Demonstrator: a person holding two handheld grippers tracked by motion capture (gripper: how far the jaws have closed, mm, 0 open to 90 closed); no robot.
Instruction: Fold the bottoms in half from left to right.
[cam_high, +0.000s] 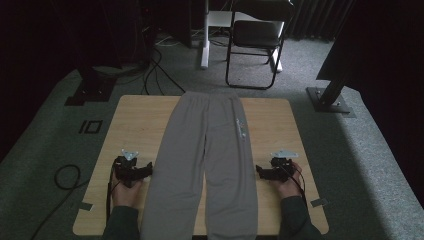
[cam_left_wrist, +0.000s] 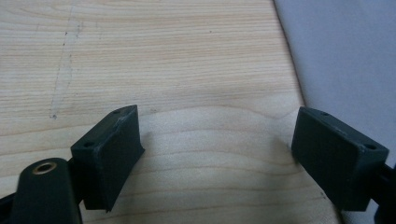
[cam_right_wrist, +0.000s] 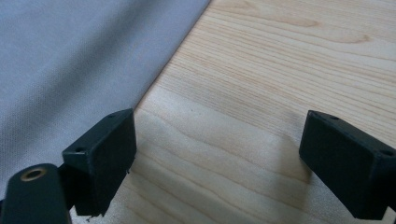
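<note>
Grey sweatpants (cam_high: 207, 150) lie flat down the middle of the wooden table (cam_high: 135, 120), waistband at the far edge, legs running toward the person. My left gripper (cam_high: 148, 170) rests on the table just left of the left leg, its jaws pointing at the fabric. The jaws of my left gripper (cam_left_wrist: 217, 149) stand wide apart over bare wood, the grey cloth (cam_left_wrist: 345, 60) to their right. My right gripper (cam_high: 258, 171) sits just right of the right leg. The right gripper (cam_right_wrist: 217, 156) is open over wood too, the cloth (cam_right_wrist: 79, 60) at its left. Neither holds anything.
A black folding chair (cam_high: 255, 35) and a white table leg (cam_high: 204, 45) stand beyond the table on grey carpet. Black stand bases (cam_high: 330, 97) sit at far left and right. Cables (cam_high: 65, 175) trail on the floor at the left. Bare wood flanks the pants.
</note>
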